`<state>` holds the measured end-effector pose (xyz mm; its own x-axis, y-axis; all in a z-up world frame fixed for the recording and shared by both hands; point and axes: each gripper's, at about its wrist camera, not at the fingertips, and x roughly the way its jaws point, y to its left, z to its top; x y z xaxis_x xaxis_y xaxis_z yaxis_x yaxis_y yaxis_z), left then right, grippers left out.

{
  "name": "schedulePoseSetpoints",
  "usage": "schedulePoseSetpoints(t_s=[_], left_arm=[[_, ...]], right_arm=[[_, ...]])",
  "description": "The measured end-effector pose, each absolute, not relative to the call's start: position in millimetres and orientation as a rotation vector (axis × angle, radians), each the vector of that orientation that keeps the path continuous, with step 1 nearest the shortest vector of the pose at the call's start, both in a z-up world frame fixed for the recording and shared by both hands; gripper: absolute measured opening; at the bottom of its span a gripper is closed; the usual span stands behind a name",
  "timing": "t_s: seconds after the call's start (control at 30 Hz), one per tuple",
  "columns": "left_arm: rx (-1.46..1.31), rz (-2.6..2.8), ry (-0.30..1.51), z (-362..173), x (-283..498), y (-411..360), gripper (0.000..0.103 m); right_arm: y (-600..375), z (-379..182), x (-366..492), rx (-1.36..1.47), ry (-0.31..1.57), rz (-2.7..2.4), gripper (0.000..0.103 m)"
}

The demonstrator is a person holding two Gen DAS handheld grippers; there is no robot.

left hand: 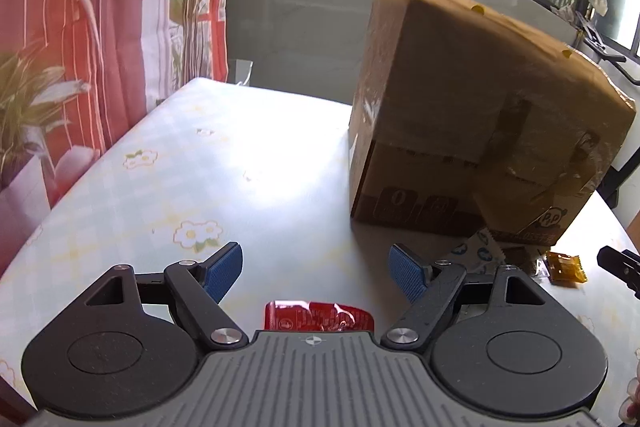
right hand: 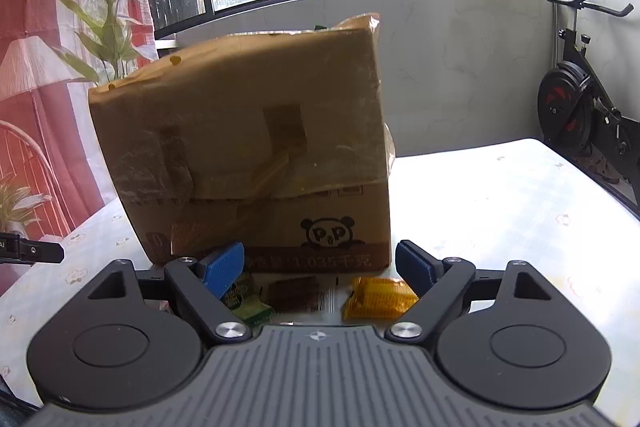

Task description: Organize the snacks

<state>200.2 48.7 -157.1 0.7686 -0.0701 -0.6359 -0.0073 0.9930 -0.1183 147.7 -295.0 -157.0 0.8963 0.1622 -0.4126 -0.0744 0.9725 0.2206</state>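
Red snack pkt (left hand: 320,315) btwn open pads (left hand: 410,277)

Tall brown cardboard box (right hand: 256,147), taped, panda logo low on its front, stands upright on the table. Snack packets lie along its base: amber-yellow wrapped candy (right hand: 378,297) flat near the box's front corner, a dark brown packet (right hand: 294,293) just beside it, then a green-yellow packet (right hand: 248,307), partly hidden. A white-and-blue wrapper (left hand: 478,253) touches the box bottom. A red foil packet (left hand: 318,315) lies flat, apart from the box.
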Motion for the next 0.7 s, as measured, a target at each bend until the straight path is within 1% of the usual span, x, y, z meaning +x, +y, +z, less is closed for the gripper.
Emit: schedulePoseSetpoints(t_s=[0.2, 0.43, 0.6, 0.7], left_arm=[[-0.069, -0.031, 0.745, -177.2, 204.0, 46.4, 0.082], [-0.041, -0.034, 0.789, -195.6, 195.8, 38.6, 0.082], [-0.026, -0.054, 0.828, -196.6, 186.4, 27.7, 0.082], [-0.072, -0.058, 0.851, -193.9, 183.6, 28.3, 0.082]], right_arm=[[-287.5, -173.0, 142.8, 0.177, 0.492, 0.146, 0.085], [-279.9, -178.8, 144.6, 0.147, 0.502, 0.154, 0.085], [-279.6, -180.5, 145.6, 0.144, 0.509, 0.157, 0.085], [-280.1, -181.4, 146.3, 0.145, 0.516, 0.157, 0.085]])
